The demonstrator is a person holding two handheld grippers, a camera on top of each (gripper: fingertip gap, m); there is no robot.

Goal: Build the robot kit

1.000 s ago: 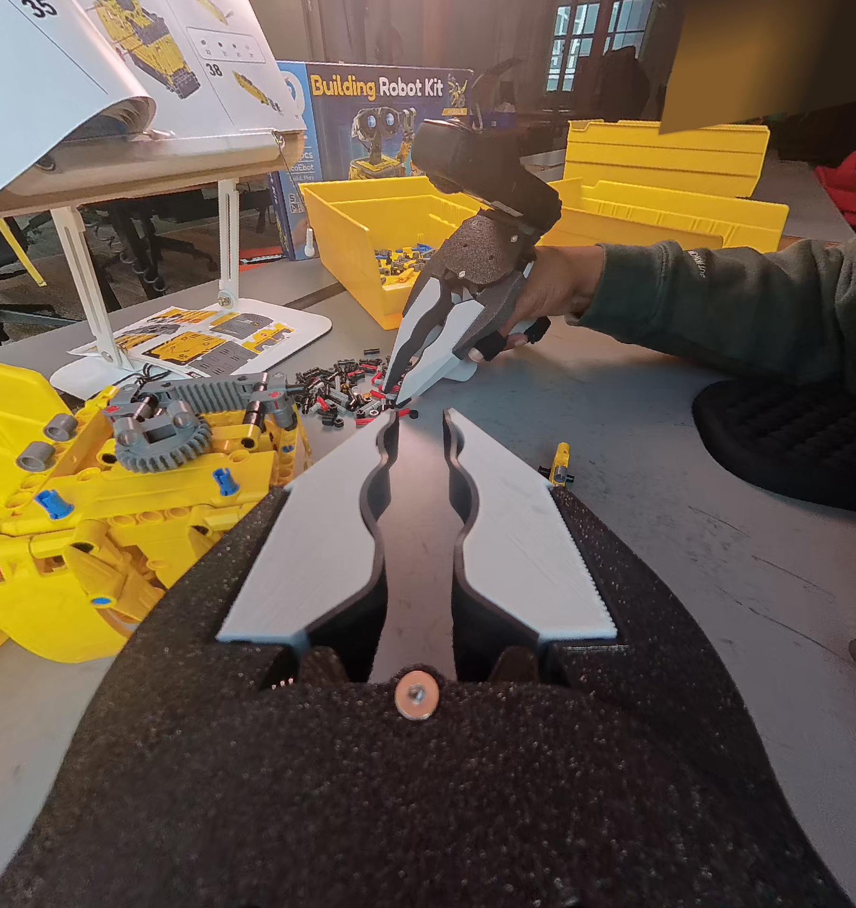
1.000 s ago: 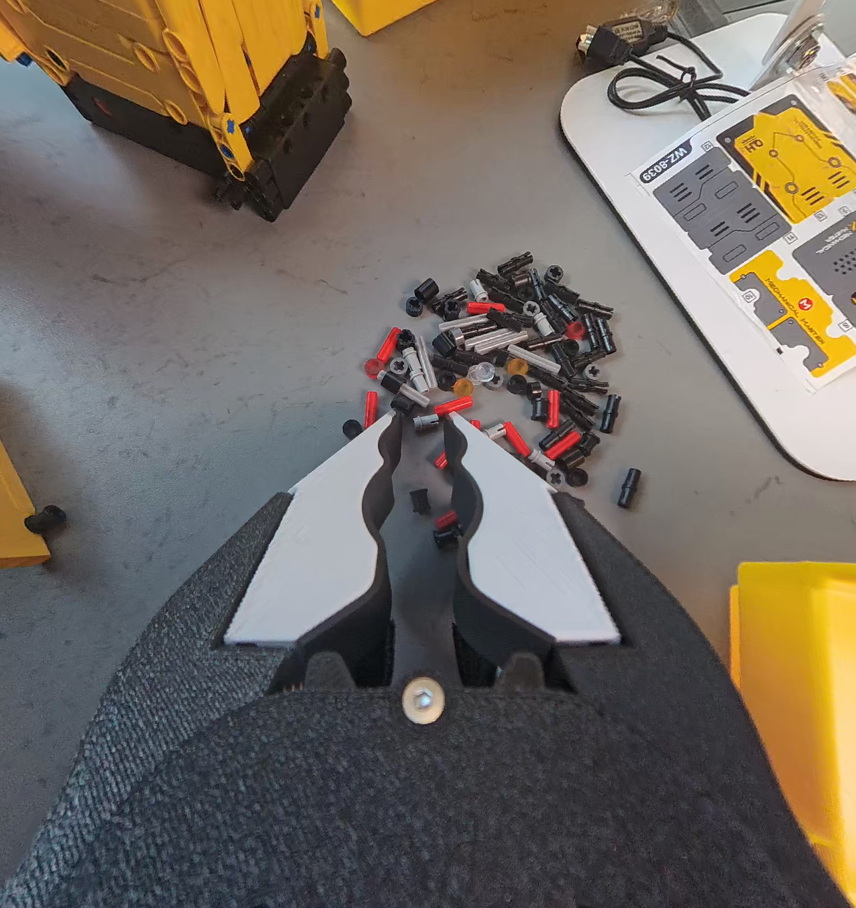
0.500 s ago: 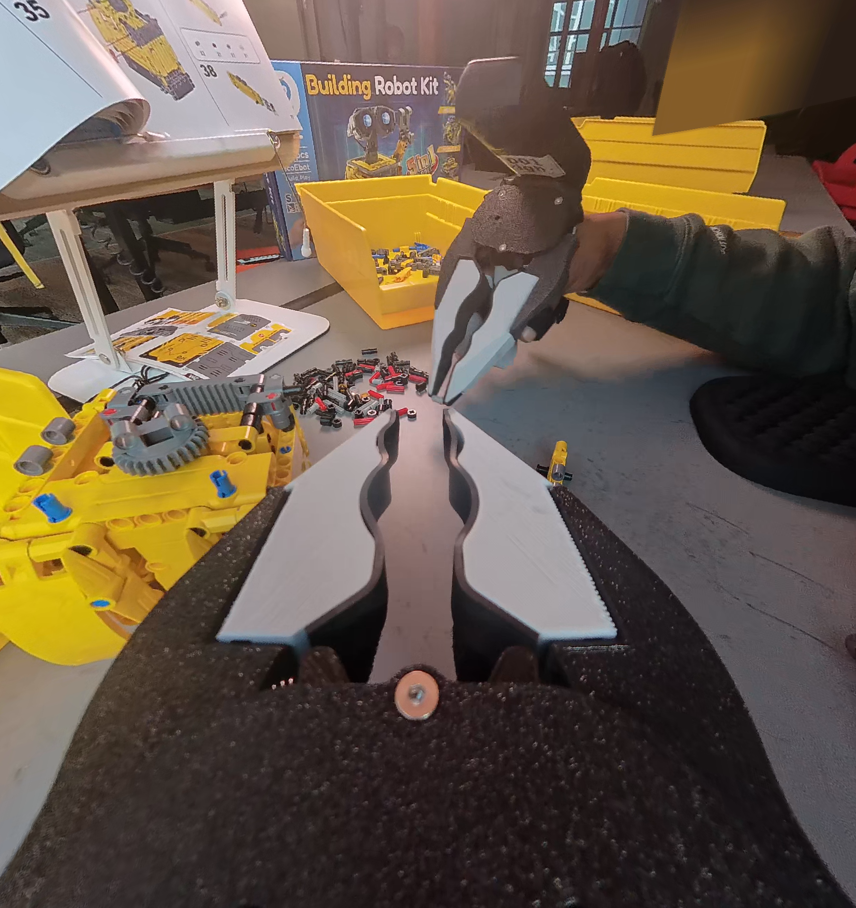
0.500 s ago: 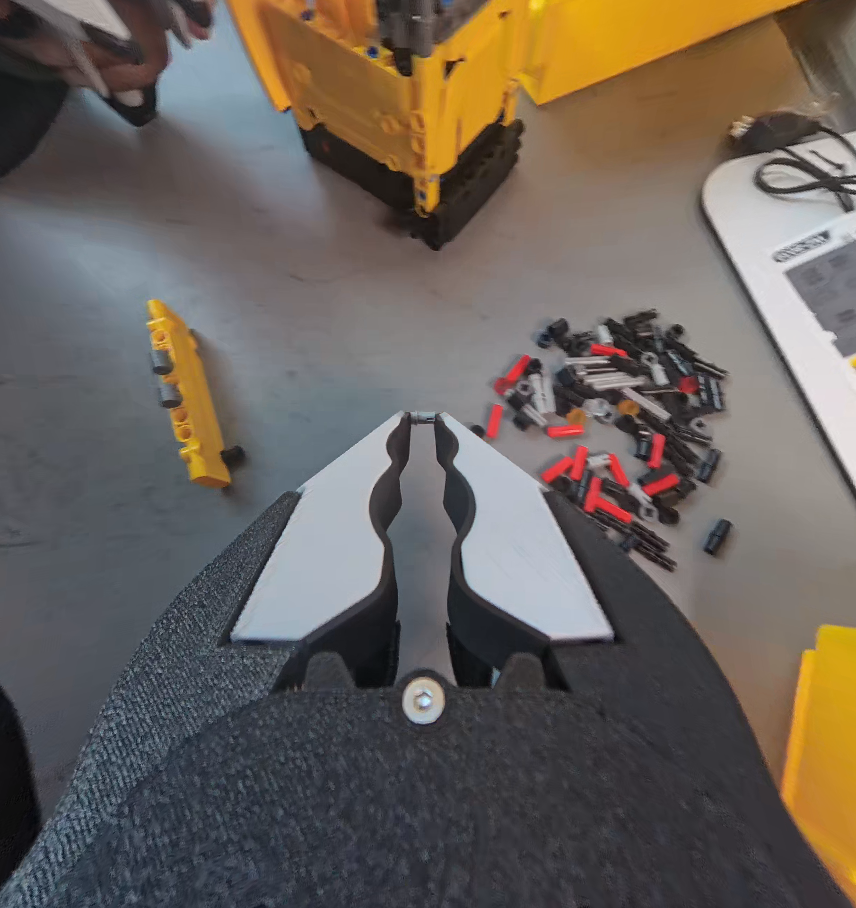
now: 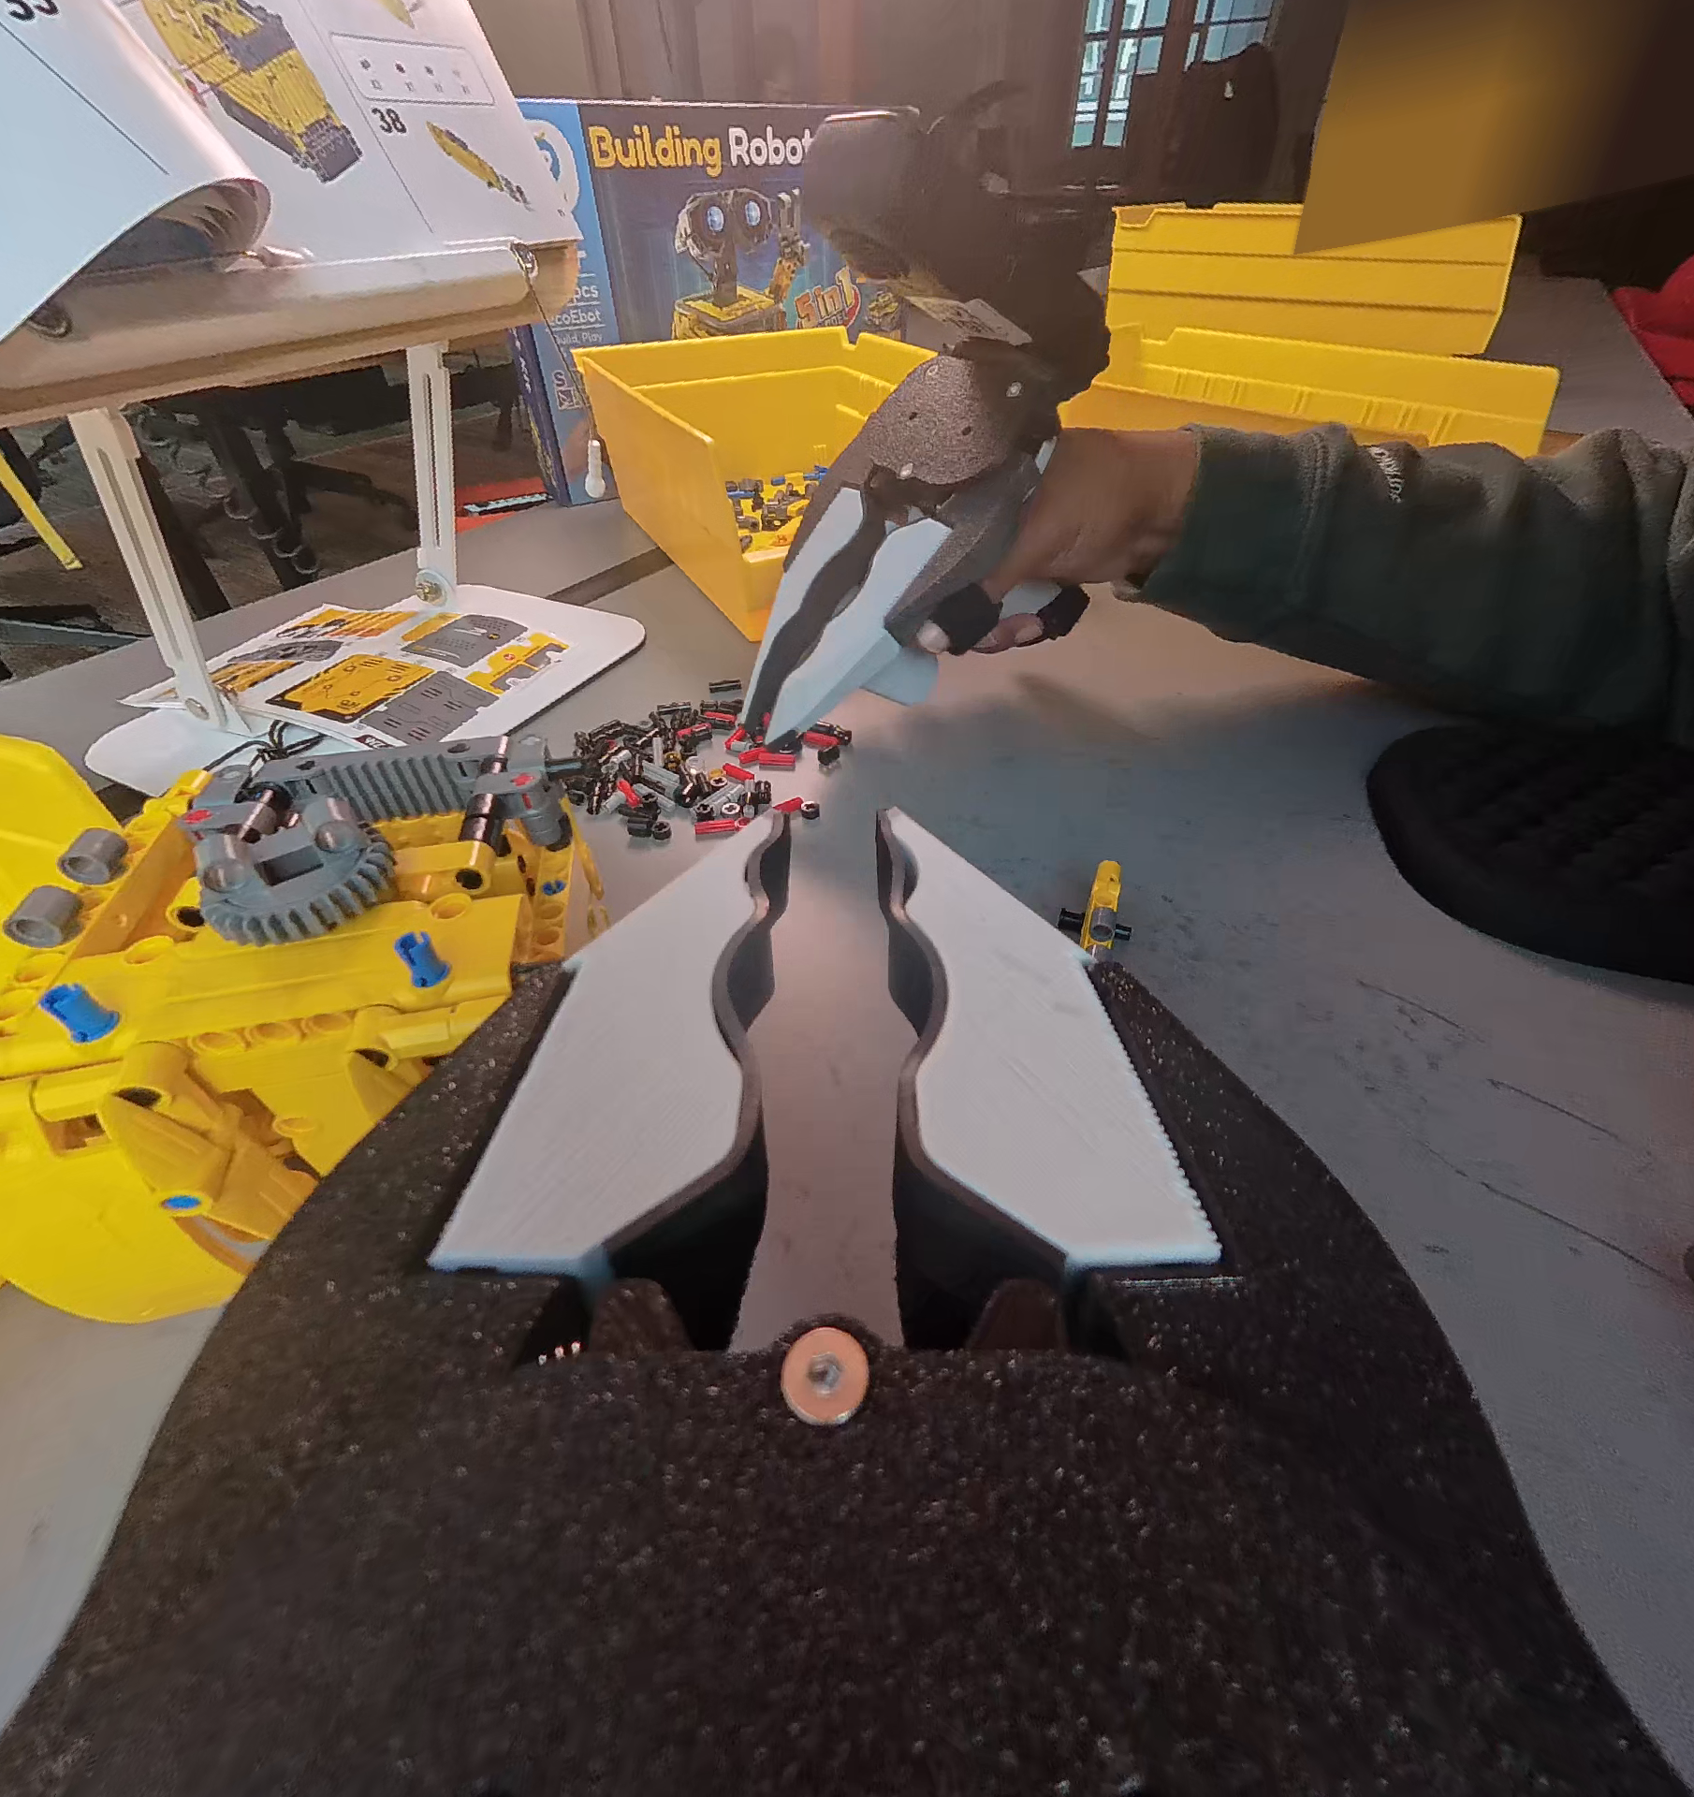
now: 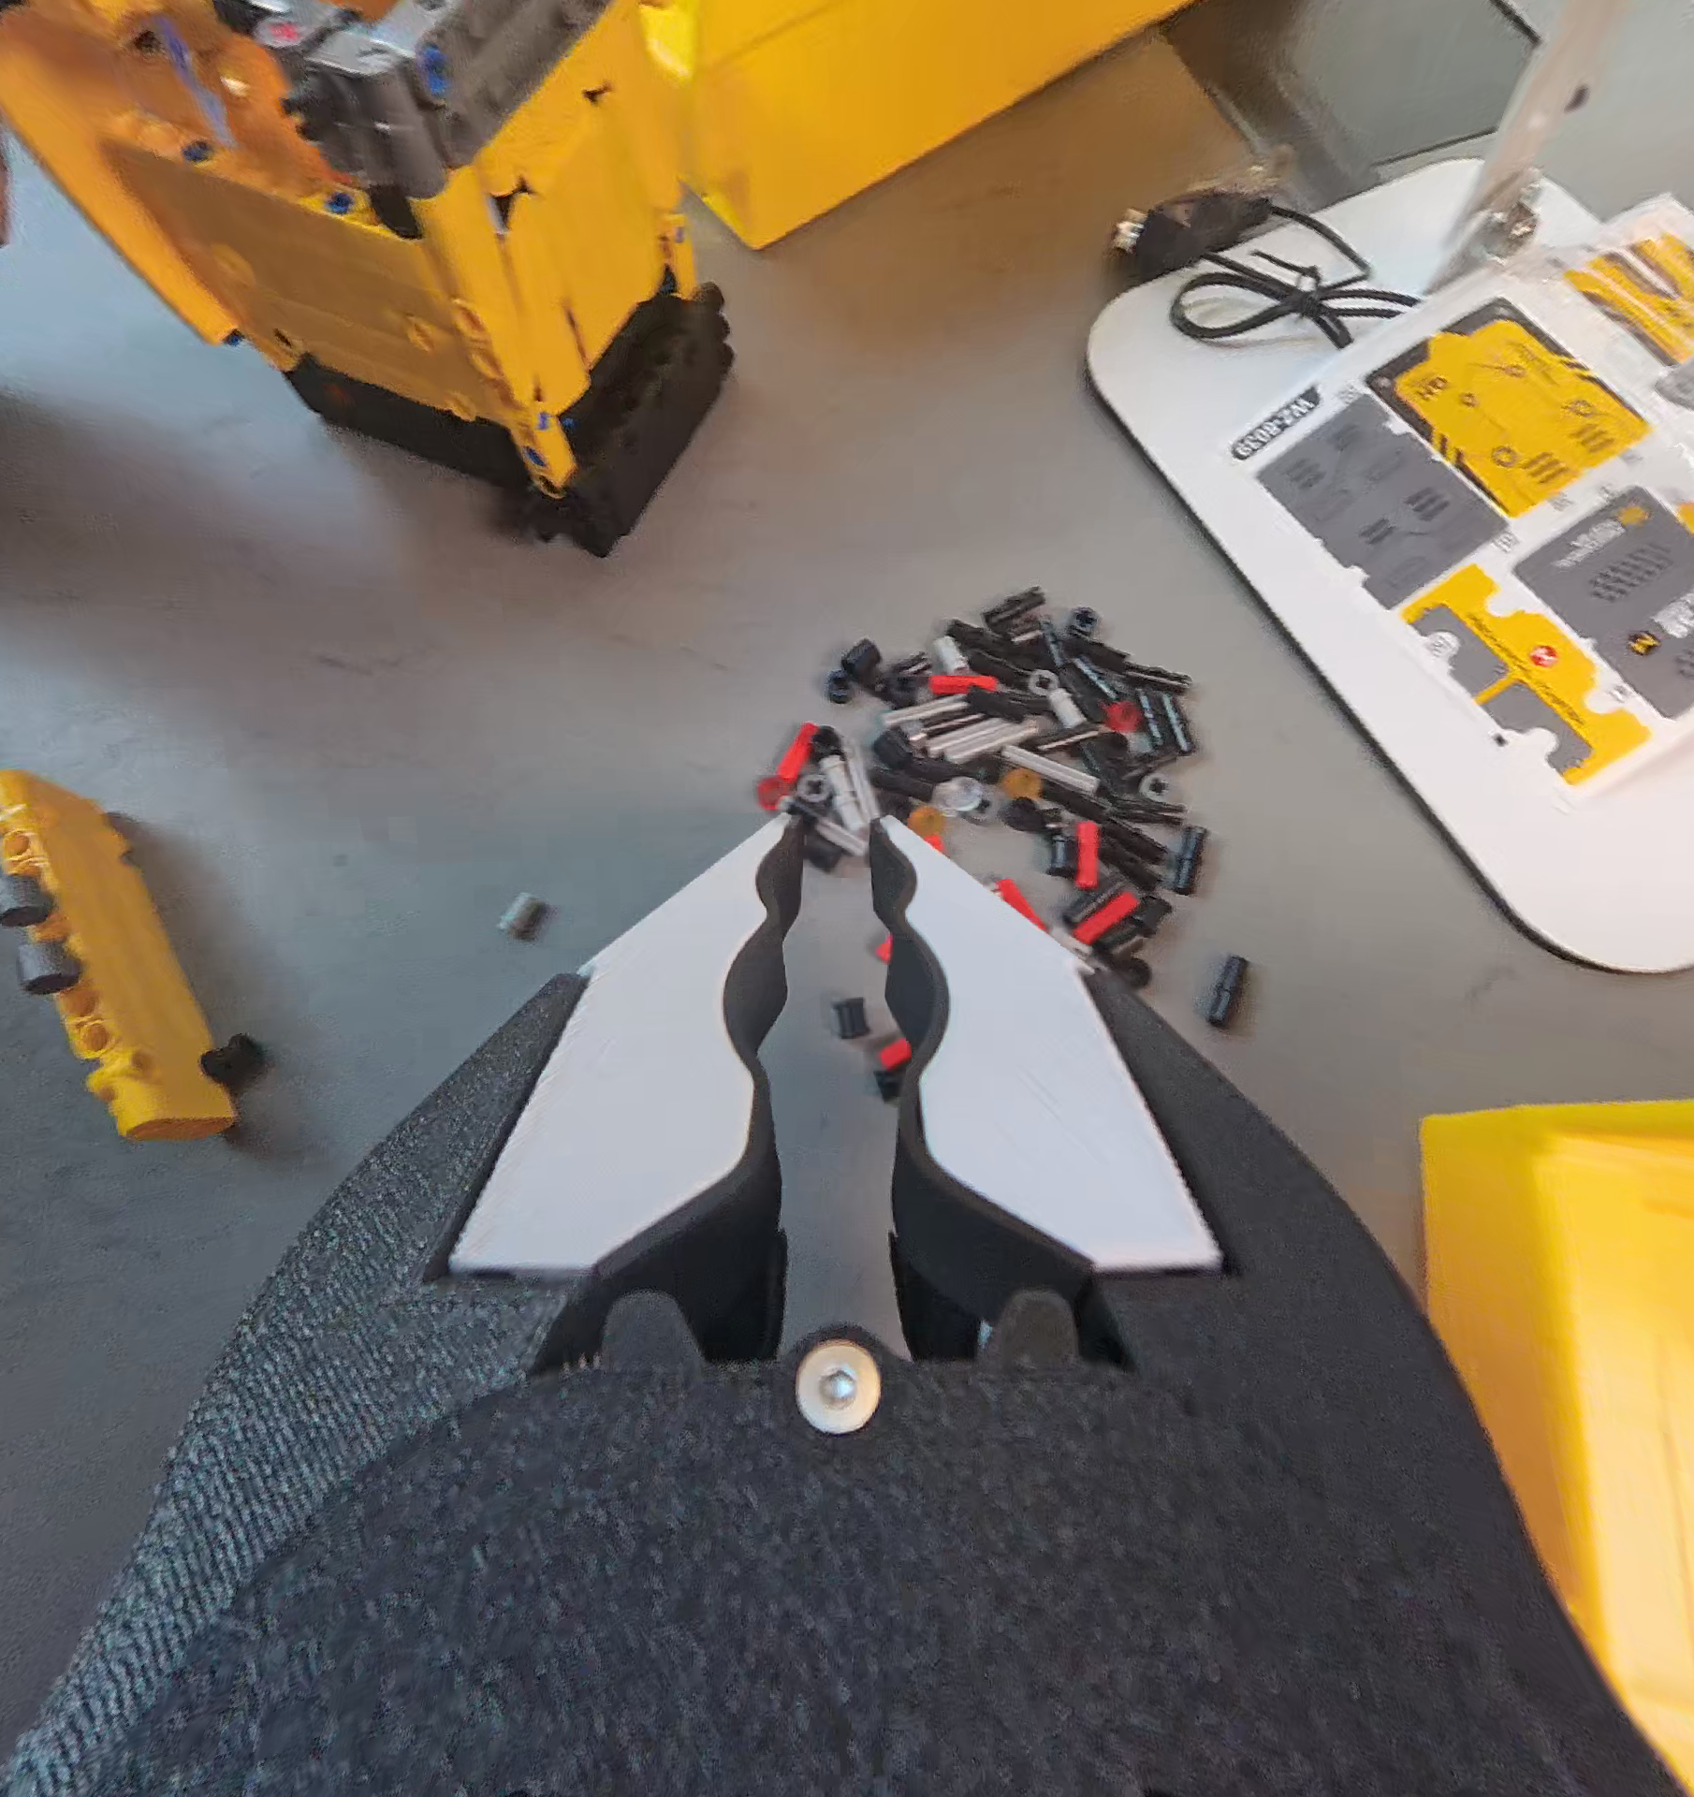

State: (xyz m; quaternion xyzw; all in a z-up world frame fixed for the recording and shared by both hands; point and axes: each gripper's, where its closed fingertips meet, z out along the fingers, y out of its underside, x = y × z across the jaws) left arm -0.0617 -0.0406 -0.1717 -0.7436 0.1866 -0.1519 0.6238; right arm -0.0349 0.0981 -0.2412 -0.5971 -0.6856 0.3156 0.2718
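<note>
Right gripper sits tip-down at the near-left edge of the pile of small pins, jaws a narrow gap apart and empty; the pile spreads ahead and to its right. Left gripper, narrowly parted and empty, hangs well short of it. Half a second ago the right tips pinched a small grey piece left of the pile; a grey piece now lies just left of them.

The counter looks matt grey and faintly scuffed, and the pile of small pins and the yellow brick model are smooth, slightly glossy plastic. Both grippers' fingers show finely ribbed matt grey plastic on grainy black bodies. The sticker sheet is glossy paper.
</note>
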